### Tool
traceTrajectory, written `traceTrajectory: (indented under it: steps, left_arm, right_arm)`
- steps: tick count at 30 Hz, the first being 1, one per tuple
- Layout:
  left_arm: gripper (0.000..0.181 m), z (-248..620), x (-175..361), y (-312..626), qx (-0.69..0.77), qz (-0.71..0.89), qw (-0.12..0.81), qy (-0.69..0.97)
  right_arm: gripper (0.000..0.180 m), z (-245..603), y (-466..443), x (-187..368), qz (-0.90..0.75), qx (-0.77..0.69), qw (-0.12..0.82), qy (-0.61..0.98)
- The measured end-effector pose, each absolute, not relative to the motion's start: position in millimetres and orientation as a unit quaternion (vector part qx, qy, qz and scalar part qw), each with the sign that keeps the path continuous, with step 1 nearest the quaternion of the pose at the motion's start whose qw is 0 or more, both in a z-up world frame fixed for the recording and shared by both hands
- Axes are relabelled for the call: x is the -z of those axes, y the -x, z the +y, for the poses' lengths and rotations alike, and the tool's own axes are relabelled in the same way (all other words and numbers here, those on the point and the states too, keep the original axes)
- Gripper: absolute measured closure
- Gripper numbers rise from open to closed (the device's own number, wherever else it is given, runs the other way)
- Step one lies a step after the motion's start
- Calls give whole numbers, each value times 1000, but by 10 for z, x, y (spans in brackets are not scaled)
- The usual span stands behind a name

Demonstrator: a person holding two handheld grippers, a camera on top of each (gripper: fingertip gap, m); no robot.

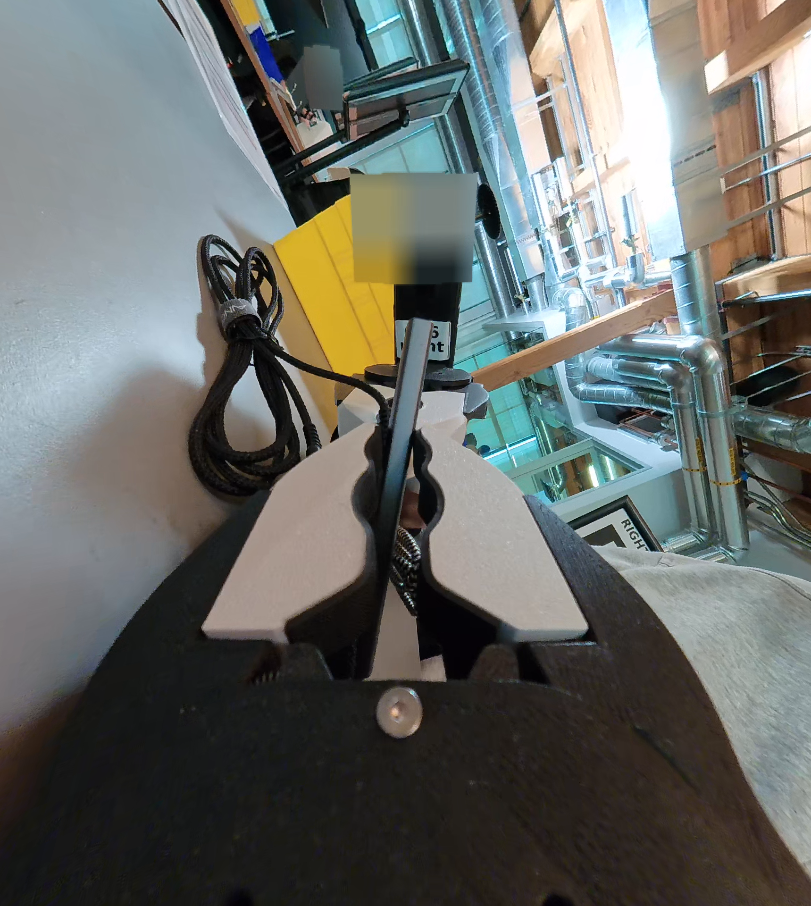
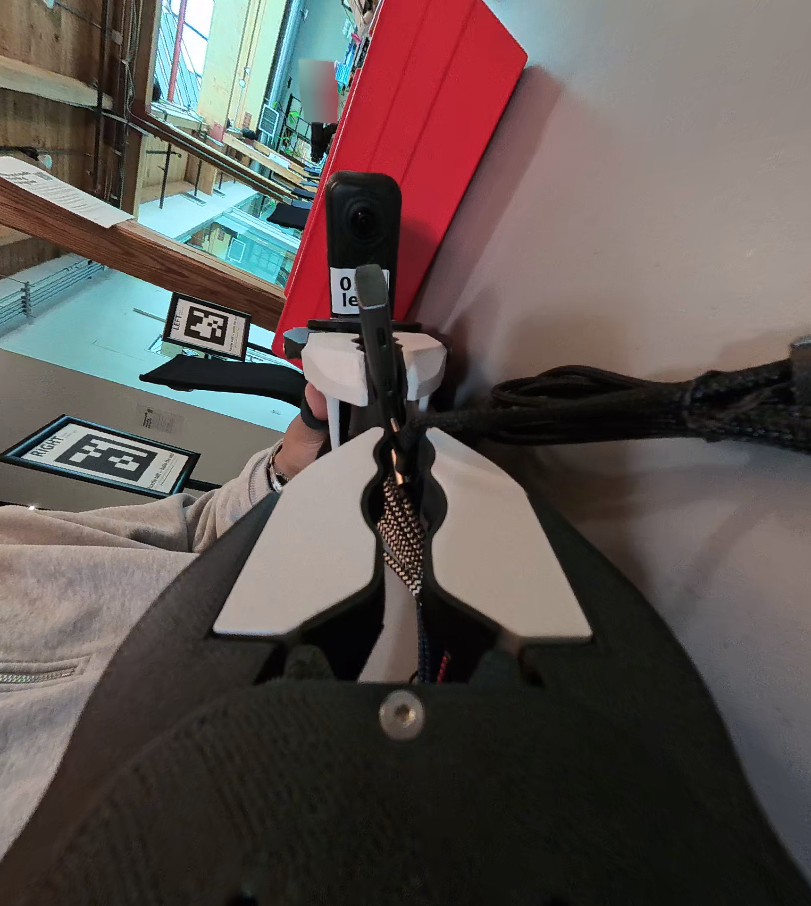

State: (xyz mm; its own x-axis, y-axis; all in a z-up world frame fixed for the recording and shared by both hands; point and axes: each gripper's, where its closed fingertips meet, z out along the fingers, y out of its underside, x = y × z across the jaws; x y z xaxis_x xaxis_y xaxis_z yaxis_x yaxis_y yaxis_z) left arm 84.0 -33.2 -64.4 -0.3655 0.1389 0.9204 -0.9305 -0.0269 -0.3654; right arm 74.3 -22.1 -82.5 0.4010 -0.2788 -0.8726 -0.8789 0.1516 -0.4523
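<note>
Yellow folder (image 1: pixel 339 294), red folder (image 2: pixel 408 162), framed marker cards (image 2: pixel 99 453)

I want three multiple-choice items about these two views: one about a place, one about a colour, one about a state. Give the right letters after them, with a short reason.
1. In the left wrist view, where does the coiled black cable lie?
A. on a wooden shelf
B. on the white table, beside the yellow cover
C. on the grey sleeve

2. In the right wrist view, which colour is the flat cover on the table?
A. red
B. green
C. blue

3. How is the right tool?
A. wide open, empty
B. shut on a pen
C. shut on a braided cable end

Key: 1 B, the coil rests on the white surface next to the yellow cover; 2 A, its panels are plainly red; 3 C, the braided cable sits between its closed fingers.
</note>
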Motion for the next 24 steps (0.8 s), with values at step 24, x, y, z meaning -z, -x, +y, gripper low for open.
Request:
traceTrajectory:
  steps: [24]
  left_arm:
    - [169, -344, 628, -768, -595, -536, 490, -346]
  right_arm:
    - [172, -213, -687, 796, 468, -285, 588, 595]
